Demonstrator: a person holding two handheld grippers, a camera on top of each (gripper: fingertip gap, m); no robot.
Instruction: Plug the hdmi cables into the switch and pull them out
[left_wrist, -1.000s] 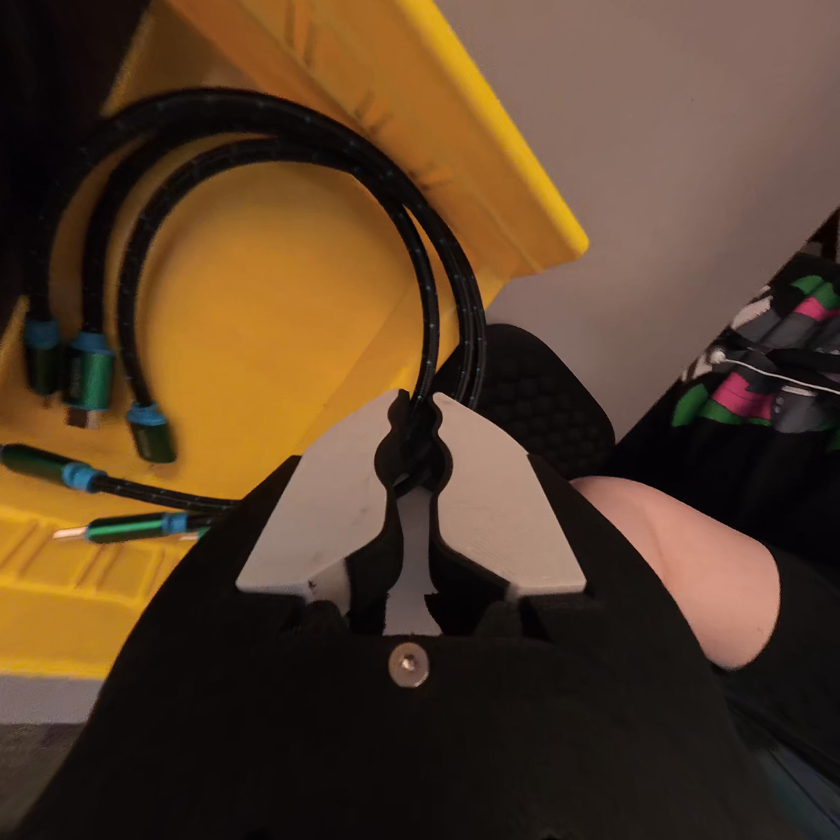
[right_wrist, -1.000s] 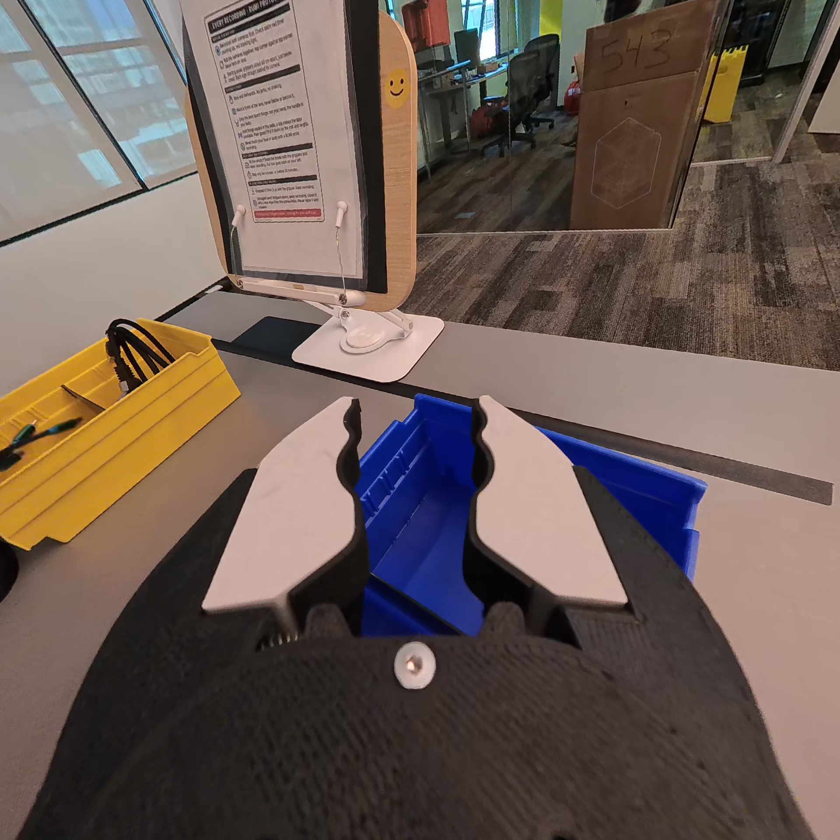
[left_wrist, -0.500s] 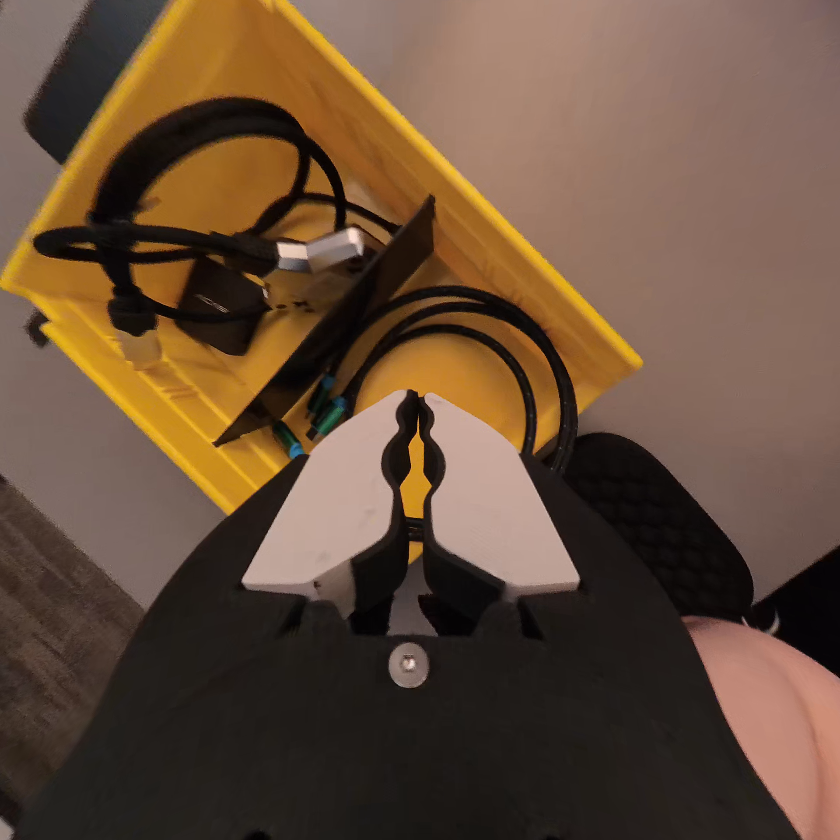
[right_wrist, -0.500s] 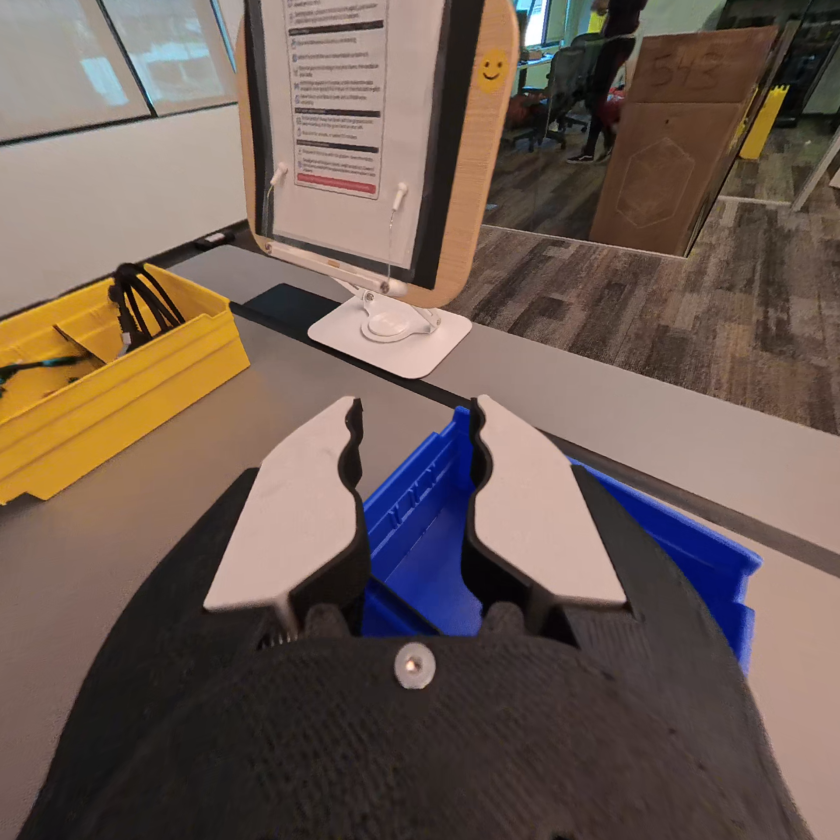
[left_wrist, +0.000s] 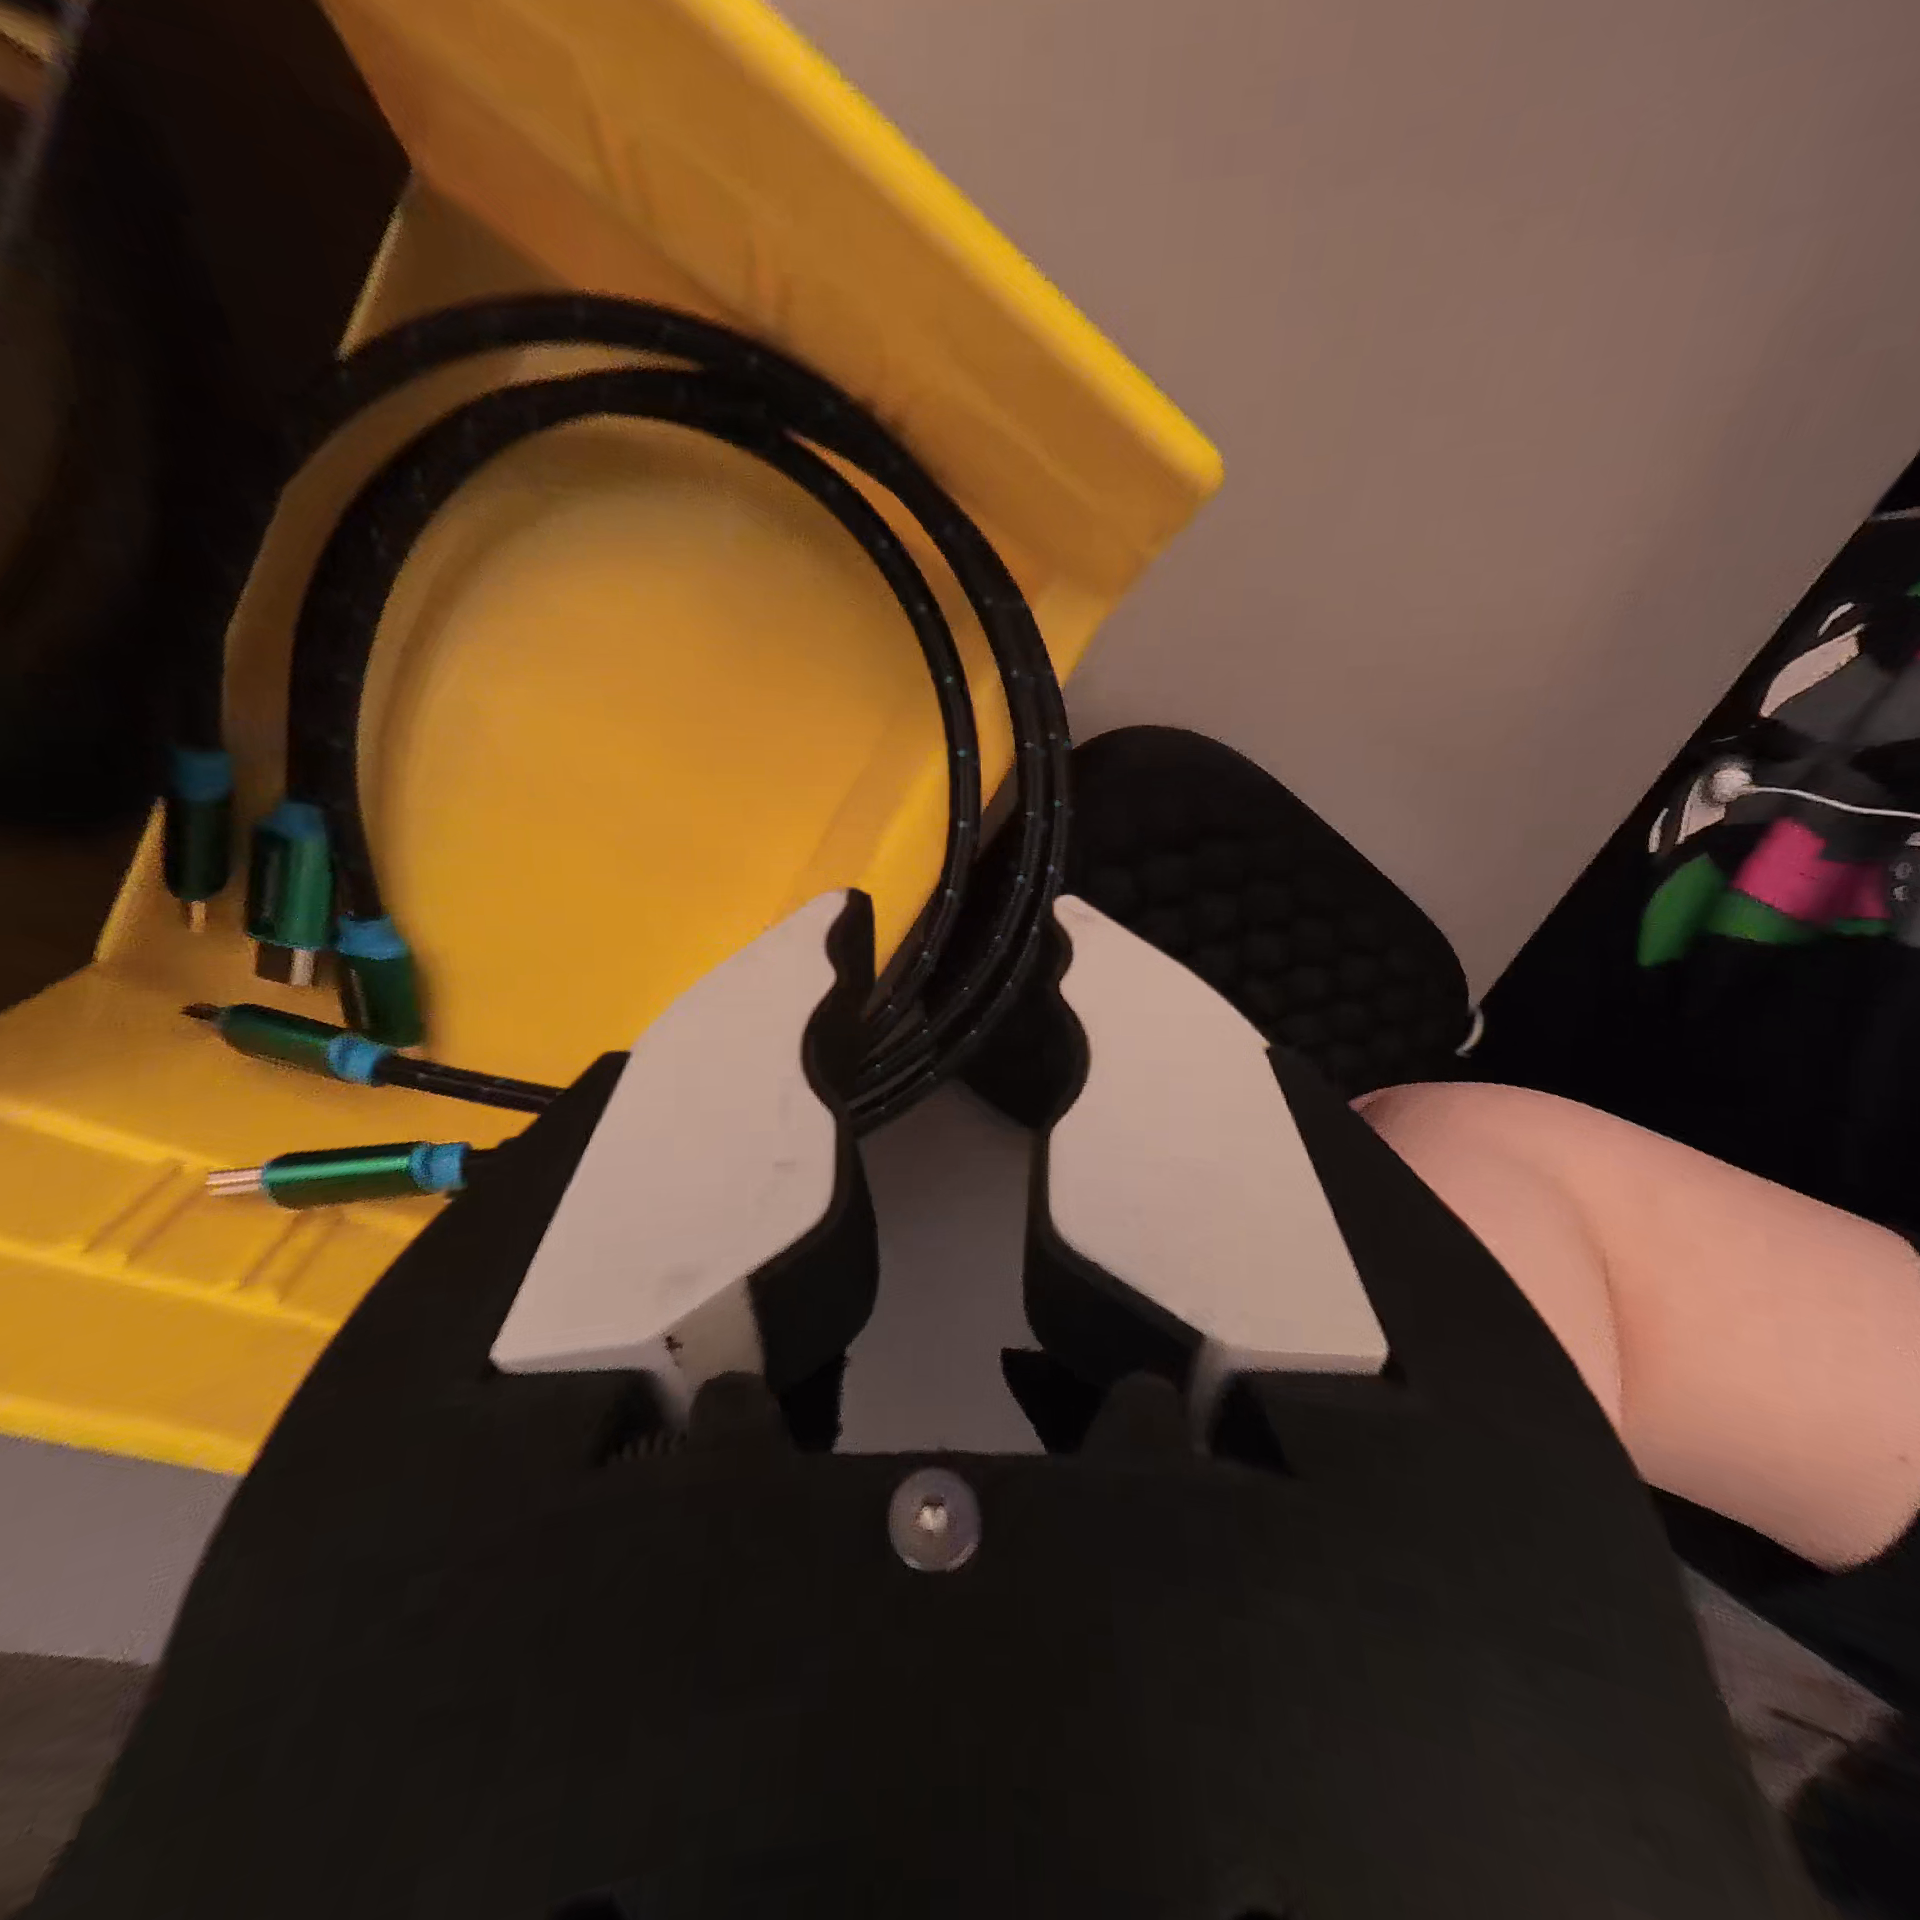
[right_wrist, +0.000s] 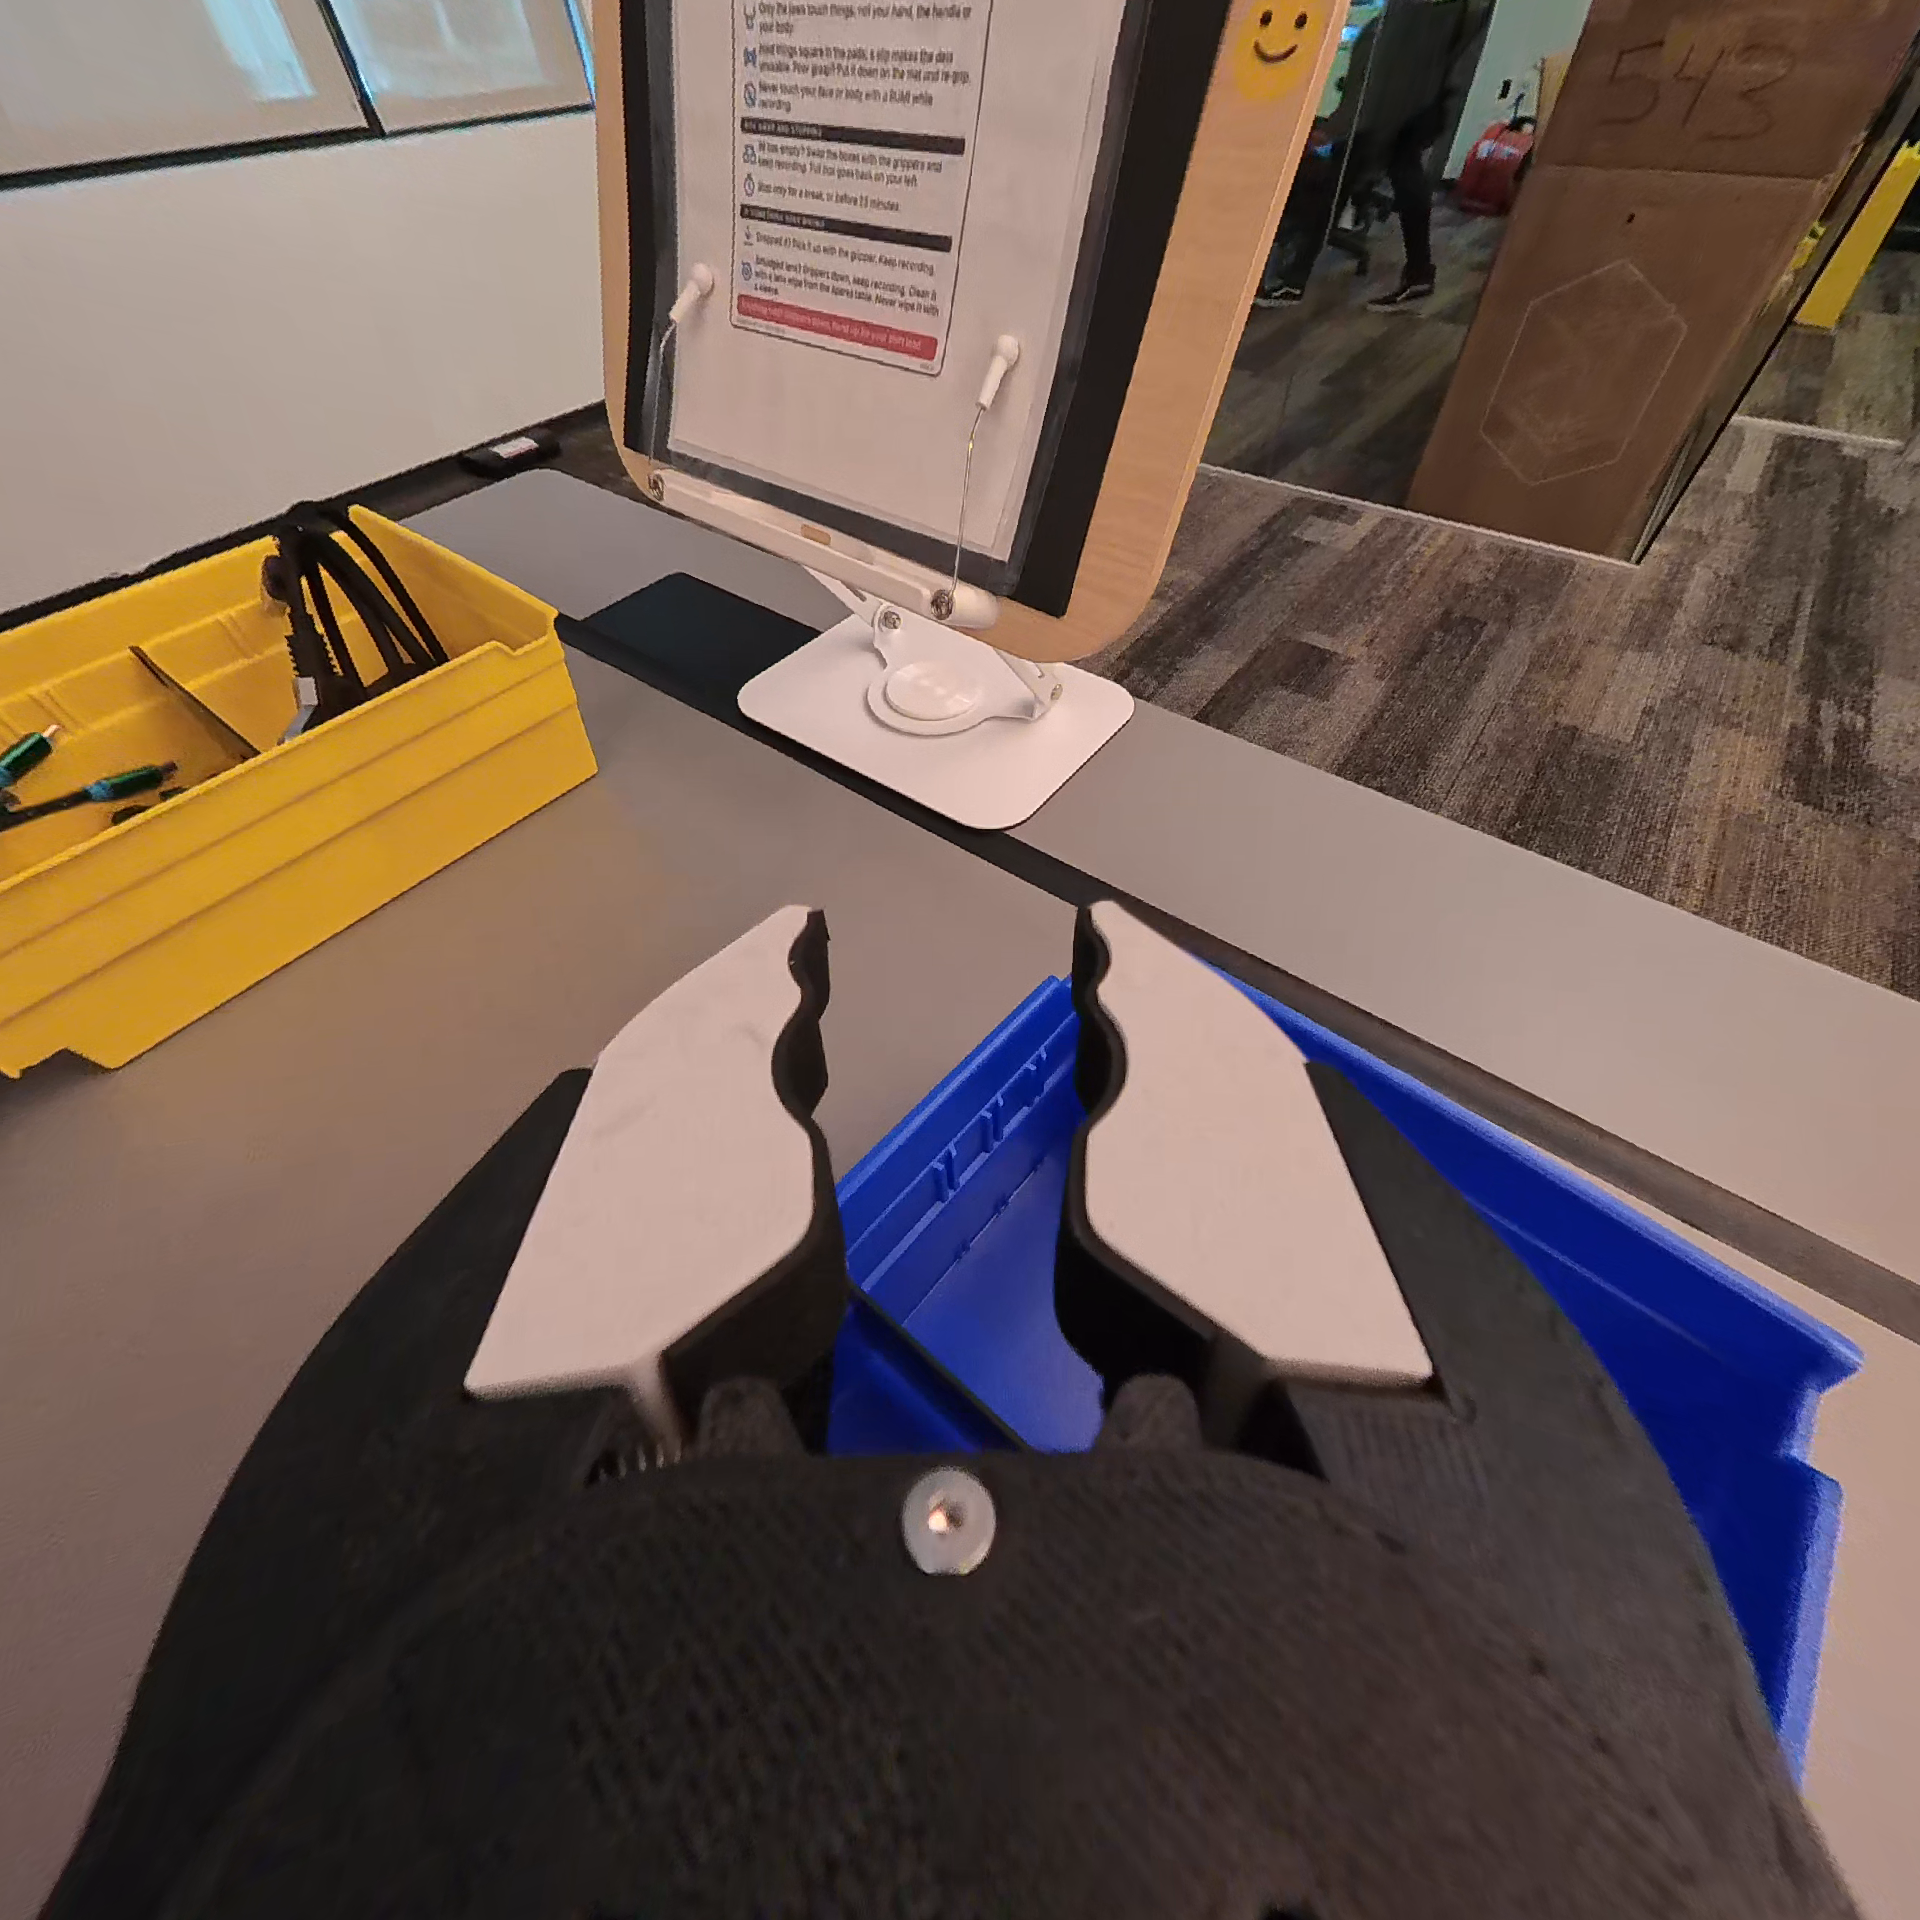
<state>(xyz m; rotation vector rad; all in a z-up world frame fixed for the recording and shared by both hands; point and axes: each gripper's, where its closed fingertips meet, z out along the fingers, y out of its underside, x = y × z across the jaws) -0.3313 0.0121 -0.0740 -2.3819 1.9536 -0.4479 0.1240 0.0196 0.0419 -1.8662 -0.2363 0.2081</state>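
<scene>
Black braided cables (left_wrist: 997, 727) between parted left claw (left_wrist: 956, 925) fingers, grip uncertain, yellow bin (left_wrist: 727, 260), right claw (right_wrist: 948, 920) open, empty

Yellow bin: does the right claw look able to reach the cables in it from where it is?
Probably yes. The right claw is open and empty above the blue bin, and only bare grey table lies between it and the yellow bin, whose top is open.
</scene>
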